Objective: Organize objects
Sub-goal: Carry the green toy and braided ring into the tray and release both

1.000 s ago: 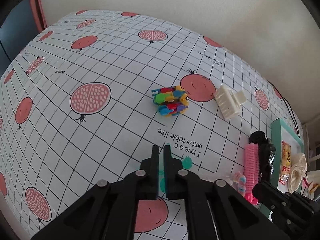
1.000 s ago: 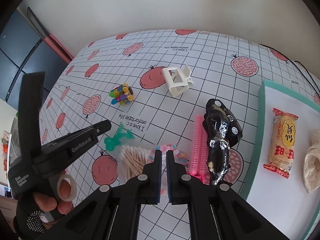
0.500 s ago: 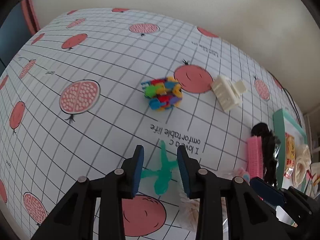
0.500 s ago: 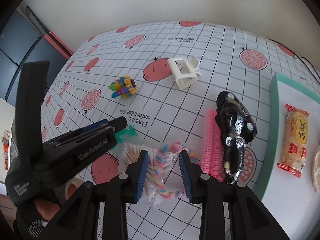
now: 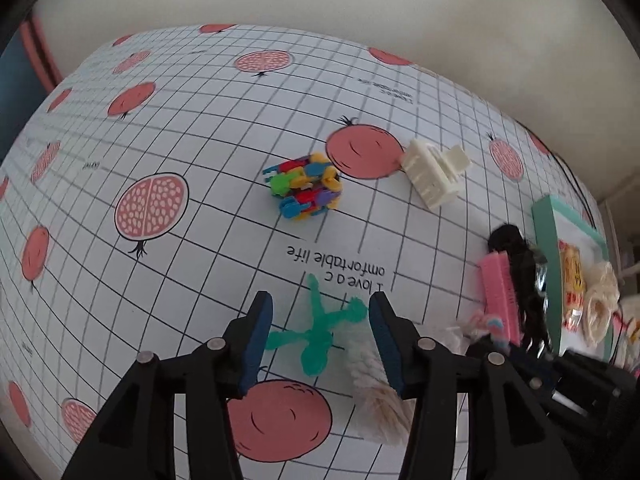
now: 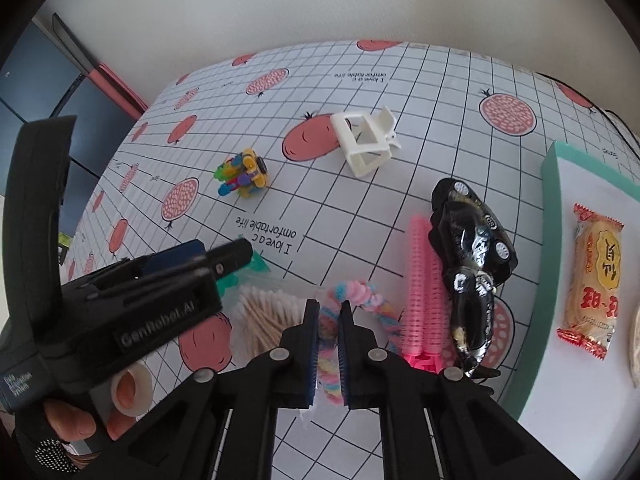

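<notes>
Two claws, two targets

Left claw [image 5: 320, 336] stands spread over the counter [image 5: 200, 140], its blue pads either side of the green toy figure [image 5: 318, 332], which lies flat between them without touching; the figure's long axis runs from 12 to 6 o'clock, along the fingers, its arms sticking out sideways towards each pad. Right claw [image 6: 329, 344] is pressed nearly together, pinching the pastel braided ring [image 6: 360, 296] at its near edge. Half a second ago the right claw was spread around that ring and the left was narrower. The teal-rimmed tray [image 6: 550, 208] lies at 3 o'clock from the right claw, so that hand is nearer to it. The black toy car [image 6: 472, 240] and pink roller [image 6: 424, 280] lie between. The cotton swabs [image 6: 264, 316] sit at 9 o'clock of the ring, just beside the figure
</notes>
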{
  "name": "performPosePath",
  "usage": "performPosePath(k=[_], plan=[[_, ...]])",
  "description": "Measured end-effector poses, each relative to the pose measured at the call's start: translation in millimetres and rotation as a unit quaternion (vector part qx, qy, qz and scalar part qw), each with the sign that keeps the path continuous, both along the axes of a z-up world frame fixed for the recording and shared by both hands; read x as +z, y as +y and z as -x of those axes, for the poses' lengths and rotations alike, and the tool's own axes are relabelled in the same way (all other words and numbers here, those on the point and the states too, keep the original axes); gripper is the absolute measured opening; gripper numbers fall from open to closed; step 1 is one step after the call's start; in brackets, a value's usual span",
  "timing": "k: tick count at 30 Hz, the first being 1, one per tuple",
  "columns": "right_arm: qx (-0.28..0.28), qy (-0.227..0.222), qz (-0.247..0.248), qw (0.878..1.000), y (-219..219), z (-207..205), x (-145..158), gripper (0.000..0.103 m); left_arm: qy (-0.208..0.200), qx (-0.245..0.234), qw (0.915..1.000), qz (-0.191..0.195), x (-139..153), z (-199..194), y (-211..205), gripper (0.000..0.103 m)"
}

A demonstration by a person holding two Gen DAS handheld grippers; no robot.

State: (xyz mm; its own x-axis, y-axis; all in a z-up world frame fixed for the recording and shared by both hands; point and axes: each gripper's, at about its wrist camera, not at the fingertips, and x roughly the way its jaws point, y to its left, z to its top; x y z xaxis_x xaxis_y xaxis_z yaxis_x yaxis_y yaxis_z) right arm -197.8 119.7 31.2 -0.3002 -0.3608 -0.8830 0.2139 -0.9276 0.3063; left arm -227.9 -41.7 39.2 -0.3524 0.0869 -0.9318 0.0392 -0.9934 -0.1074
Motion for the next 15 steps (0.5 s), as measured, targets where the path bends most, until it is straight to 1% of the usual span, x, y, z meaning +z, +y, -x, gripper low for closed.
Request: performPosePath(k=[2,5,9,12,15], plan=[[-0.002,0.003,0.002,1.000,3,0,4,0.008,-0.006,-0.011,0.9999,0.008,-1,-2,4,0.051],[-0.005,0.005,0.005,1.000,7,0,7,0.008,-0.015,-0.024,0.9991,0.032,-5,-4,8,0.051],[-0.006,0.003,0.007,1.000,10,0,7,0.008,-0.023,-0.027,0.9982,0.048,-8,-6,10,0.051],[-0.007,0.001,0.008,1.000,10,0,6,0.008,-0.026,-0.024,0.9981,0.050,-13,-8,9,0.051],[-0.007,0.000,0.009,1.000,10,0,6,0.008,-0.025,-0.011,0.9987,0.042,-14,-8,6,0.050]])
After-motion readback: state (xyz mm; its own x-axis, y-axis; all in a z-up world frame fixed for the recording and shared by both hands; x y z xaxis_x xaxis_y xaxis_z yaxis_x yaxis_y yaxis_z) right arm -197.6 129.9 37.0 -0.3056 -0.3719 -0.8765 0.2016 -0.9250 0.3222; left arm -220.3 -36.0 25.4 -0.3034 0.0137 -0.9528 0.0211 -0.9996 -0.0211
